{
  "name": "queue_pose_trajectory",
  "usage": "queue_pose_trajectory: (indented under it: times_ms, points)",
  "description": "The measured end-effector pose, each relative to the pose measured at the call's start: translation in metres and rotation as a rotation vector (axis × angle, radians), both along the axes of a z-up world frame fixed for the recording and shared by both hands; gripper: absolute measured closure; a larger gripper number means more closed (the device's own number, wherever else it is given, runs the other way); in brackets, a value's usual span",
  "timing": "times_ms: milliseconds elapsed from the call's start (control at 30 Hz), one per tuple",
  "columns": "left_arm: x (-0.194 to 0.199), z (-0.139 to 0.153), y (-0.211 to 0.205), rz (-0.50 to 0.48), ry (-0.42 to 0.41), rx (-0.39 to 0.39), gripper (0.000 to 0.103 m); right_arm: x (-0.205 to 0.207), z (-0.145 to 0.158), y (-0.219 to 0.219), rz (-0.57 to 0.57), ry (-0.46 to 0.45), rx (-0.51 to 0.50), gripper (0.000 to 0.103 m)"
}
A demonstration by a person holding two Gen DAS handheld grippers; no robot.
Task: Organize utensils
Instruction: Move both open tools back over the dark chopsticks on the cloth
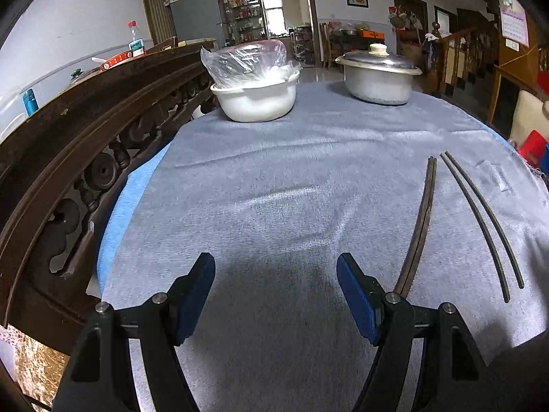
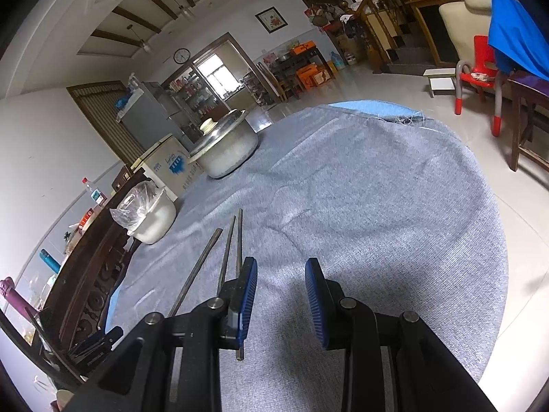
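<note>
So, your left gripper [image 1: 276,295] wide, empty; right gripper [image 2: 281,300] narrower, empty; chopsticks [image 1: 480,223] near tabletop's right edge.

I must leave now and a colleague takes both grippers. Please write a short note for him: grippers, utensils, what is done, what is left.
Left gripper: open, empty, above the grey cloth.
Right gripper: open, empty, just right of the chopsticks.
Utensils: two pairs of dark chopsticks, touching pair and spread pair, lying on the cloth.
Done: the pairs lie side by side.
Left: where they should go is unclear; bowl and lidded pot stand at the far edge.
</note>
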State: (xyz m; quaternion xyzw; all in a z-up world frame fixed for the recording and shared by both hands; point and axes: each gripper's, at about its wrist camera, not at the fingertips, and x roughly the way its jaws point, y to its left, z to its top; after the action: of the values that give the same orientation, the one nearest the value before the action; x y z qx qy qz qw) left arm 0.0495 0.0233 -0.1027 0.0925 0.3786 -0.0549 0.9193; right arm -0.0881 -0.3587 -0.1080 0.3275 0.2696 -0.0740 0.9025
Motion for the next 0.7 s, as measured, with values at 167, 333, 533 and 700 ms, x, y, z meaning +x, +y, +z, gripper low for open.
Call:
queue_pose_trajectory:
  times_ms: [167,333,533,700]
  points:
    - [0.006,-0.003,-0.003,0.002,0.009,0.008,0.029,0.001,-0.002,0.0,0.0,0.003,0.006,0.071]
    - [0.01,-0.005,-0.004,0.005,0.014,0.016,0.029,0.003,-0.003,0.0,0.002,0.005,0.01,0.071]
    - [0.015,-0.007,-0.003,0.01,0.02,0.023,0.029,0.005,-0.004,0.0,0.006,0.004,0.011,0.071]
    - [0.018,-0.01,-0.003,0.011,0.027,0.03,0.029,0.007,-0.005,0.001,0.011,0.006,0.014,0.071]
